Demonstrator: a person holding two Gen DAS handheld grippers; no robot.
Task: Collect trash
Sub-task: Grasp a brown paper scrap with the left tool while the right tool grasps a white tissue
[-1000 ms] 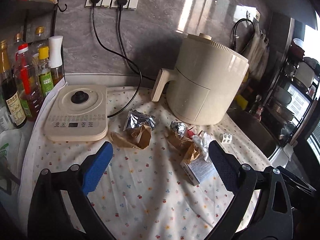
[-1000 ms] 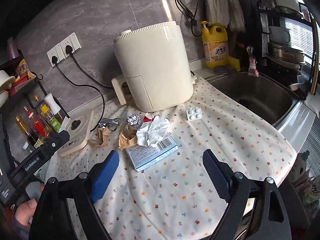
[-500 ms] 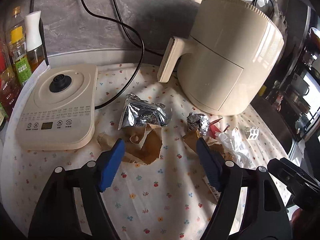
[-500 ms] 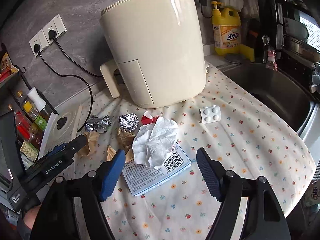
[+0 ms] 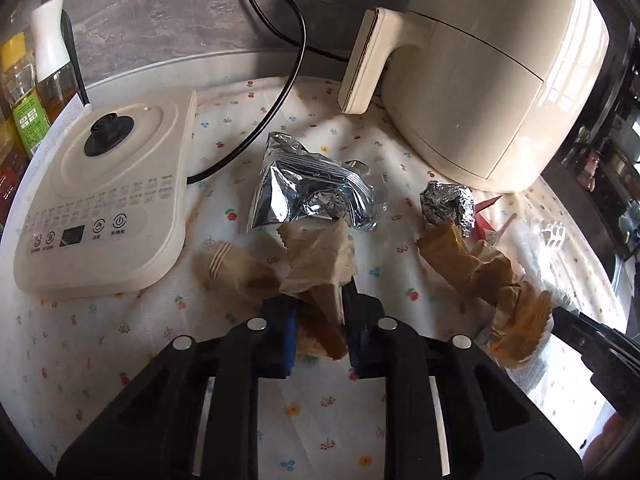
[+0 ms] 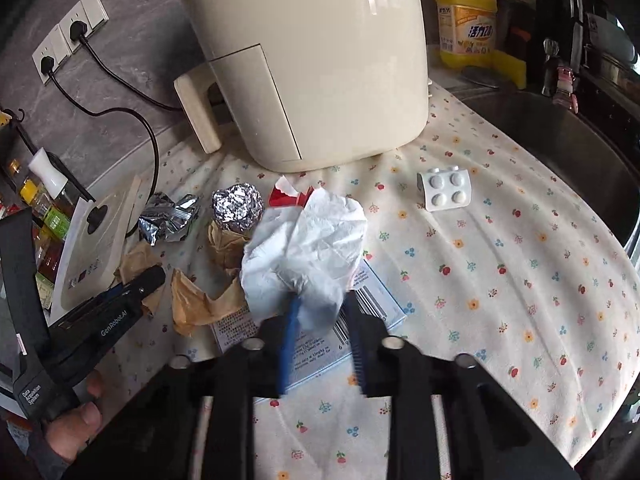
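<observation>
Trash lies on a flowered cloth. My left gripper is shut on a crumpled brown paper. Behind it lie a silver foil wrapper, a foil ball and more brown paper. My right gripper is shut on a crumpled white tissue, which rests over a blue-and-white box. A pill blister, the foil ball, the foil wrapper and a red scrap lie nearby. The left gripper shows at the left of the right wrist view.
A cream air fryer stands at the back. A cream kettle base with a black cord sits at the left, bottles beside it. A sink and a yellow detergent bottle are at the right.
Both grippers have moved forward and down to the trash and closed: the left on the brown paper, the right on the white tissue.
</observation>
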